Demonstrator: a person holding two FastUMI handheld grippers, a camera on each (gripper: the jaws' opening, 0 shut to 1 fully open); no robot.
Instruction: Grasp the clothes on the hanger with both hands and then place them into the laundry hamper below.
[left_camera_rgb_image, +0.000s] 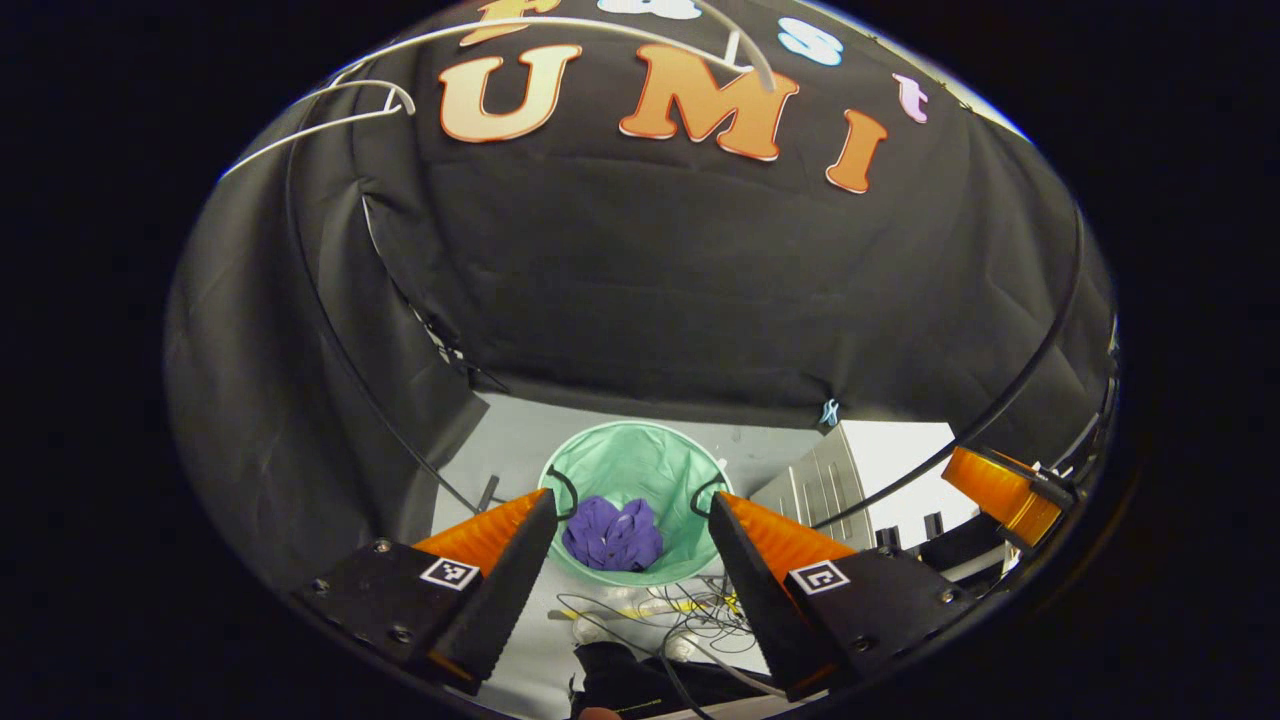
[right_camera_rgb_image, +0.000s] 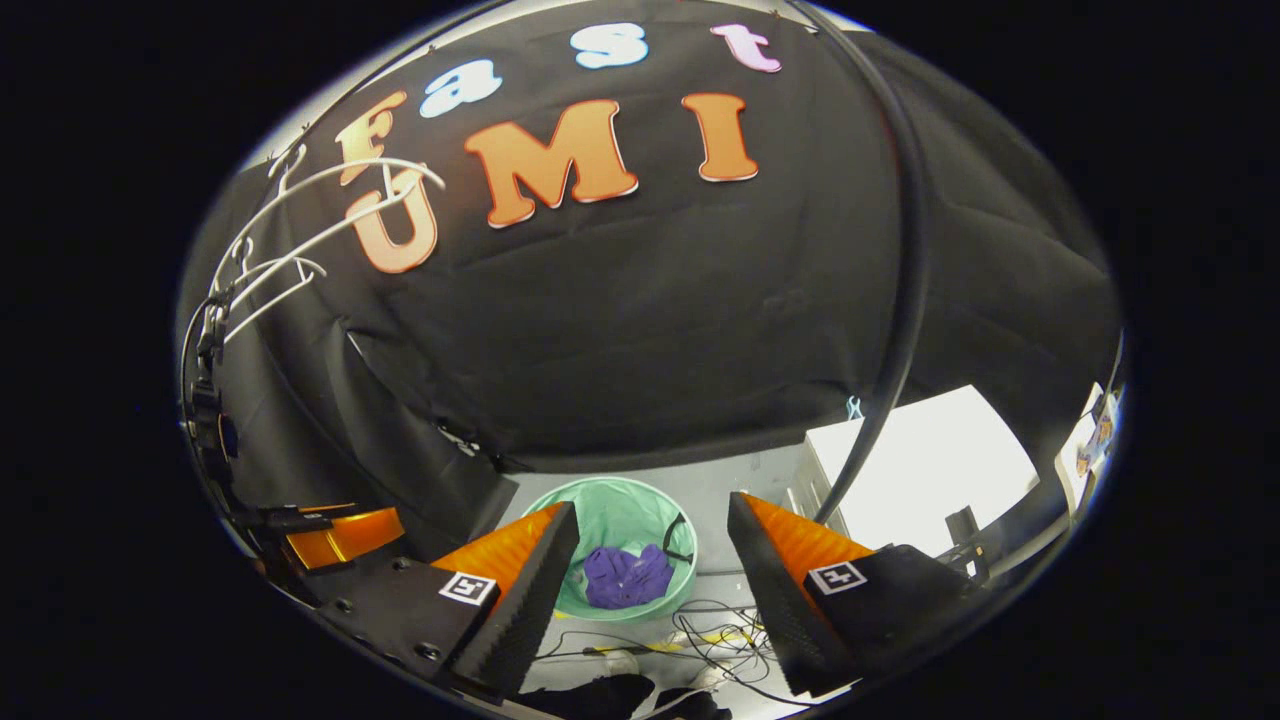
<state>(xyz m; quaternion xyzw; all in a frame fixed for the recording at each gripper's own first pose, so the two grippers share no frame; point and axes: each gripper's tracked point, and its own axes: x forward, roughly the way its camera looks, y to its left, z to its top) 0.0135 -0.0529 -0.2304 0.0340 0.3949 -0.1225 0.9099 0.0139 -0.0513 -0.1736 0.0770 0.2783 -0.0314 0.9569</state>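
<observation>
Hamper (left_camera_rgb_image: 640, 460) rim partly hidden behind gripper fingers (left_camera_rgb_image: 500, 560); hangers (right_camera_rgb_image: 300, 230) cut off.

1. No readable text, brand or number on any object in either view.
2. Left hand-held gripper (left_camera_rgb_image: 630, 520): square black/white coded marker on each finger block; a pattern, not text.
3. Right hand-held gripper (right_camera_rgb_image: 650, 540): same kind of marker on each finger block, also no letters.
4. Small stickers or papers (right_camera_rgb_image: 1095, 440) at far right edge of right gripper view: too small and blurred to read.
</observation>
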